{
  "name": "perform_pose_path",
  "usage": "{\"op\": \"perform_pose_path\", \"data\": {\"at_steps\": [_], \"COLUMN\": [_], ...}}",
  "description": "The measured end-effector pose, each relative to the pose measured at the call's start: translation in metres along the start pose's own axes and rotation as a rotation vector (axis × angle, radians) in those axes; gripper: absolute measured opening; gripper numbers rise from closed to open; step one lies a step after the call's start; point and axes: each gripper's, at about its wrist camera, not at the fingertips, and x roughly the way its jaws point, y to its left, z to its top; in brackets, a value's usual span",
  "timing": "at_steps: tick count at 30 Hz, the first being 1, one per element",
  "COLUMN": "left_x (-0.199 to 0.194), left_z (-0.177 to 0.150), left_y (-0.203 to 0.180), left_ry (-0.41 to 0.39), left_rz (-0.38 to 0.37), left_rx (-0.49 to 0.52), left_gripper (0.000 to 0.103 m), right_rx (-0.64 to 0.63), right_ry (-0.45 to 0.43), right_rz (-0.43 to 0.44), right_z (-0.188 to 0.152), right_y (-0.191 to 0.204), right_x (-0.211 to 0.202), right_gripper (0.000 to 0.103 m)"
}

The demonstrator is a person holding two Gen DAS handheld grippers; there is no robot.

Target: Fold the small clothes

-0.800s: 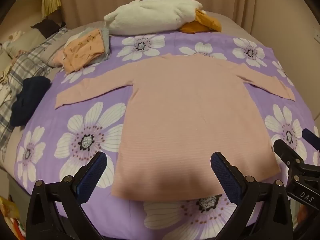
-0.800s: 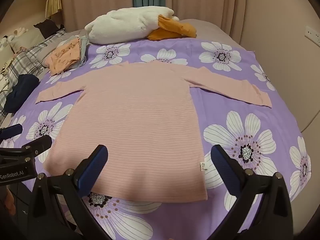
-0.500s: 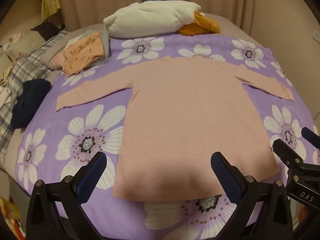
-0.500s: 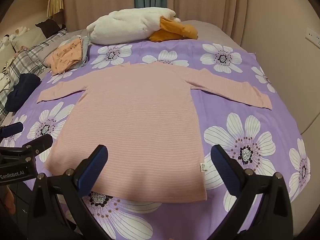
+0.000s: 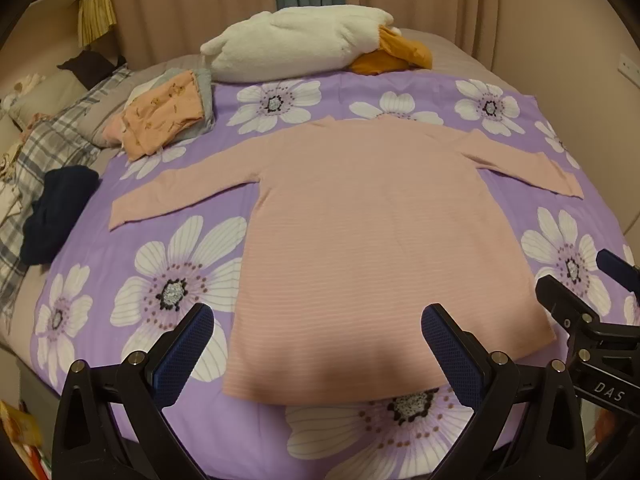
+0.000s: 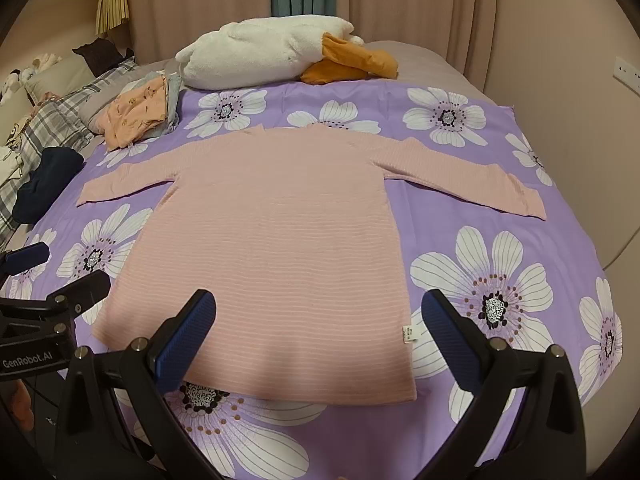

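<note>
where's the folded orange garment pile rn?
The folded orange garment pile lies at the far left of the bed in both wrist views, beyond the pink shirt's left sleeve, beside the white plush pillow and the plaid pillow.

Inspector A: Legible markings, please.

Inspector B: Two. In the left wrist view, white letters "DAS" stand on the black body of the right gripper (image 5: 582, 280), at the right edge of the picture. In the right wrist view, "GenRobot.AI" stands in pale letters on the black body of the left gripper (image 6: 60, 266), at the left edge.

Inspector A: The small white tag (image 6: 408, 331) at the hem corner of the pink shirt (image 6: 276, 248)?

Inspector B: Printed, but too small to read.
</note>
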Motion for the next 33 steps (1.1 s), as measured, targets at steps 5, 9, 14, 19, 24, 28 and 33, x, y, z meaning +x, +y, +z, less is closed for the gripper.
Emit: {"op": "perform_pose_path", "data": {"at_steps": [5, 9, 14, 19, 24, 28, 33], "left_x": [-0.0001, 0.0, 0.0002, 0.0011, 0.0033, 0.0041, 0.0039], "left_z": [-0.0003, -0.001, -0.0013, -0.0022, -0.004, -0.004, -0.0044], "left_y": [-0.0009, -0.0008, -0.0005, 0.0002, -0.0008, -0.0022, -0.0034], "left_ry": [-0.005, -0.005, -0.004, -0.002, 0.003, 0.007, 0.006], "left_rz": [0.004, 0.004, 0.002, 0.0, -0.003, -0.004, -0.008], "left_rx": [0.001, 0.002, 0.002, 0.002, 0.004, 0.006, 0.011], "left_gripper": [0.103, 0.103, 0.103, 0.103, 0.103, 0.103, 0.103], "right_rx": [0.004, 0.005, 0.008, 0.008, 0.01, 0.013, 0.015], "right_ry": [0.004, 0.003, 0.005, 0.006, 0.008, 0.009, 0.009], "right_rz": [-0.001, -0.003, -0.002, -0.001, -0.001, -0.003, -0.003], "right_z": [-0.0005, -0.0016, -0.0025, -0.0033, -0.0035, -0.0053, -0.0063], "right_y": [-0.001, -0.0016, -0.0023, -0.0019, -0.0018, -0.0023, -0.0021], "right_x": [0.0024, 0.003, 0.0033, 0.0038, 0.0039, 0.0047, 0.0045], "right_gripper": [0.103, 0.103, 0.103, 0.103, 0.103, 0.103, 0.103]}}
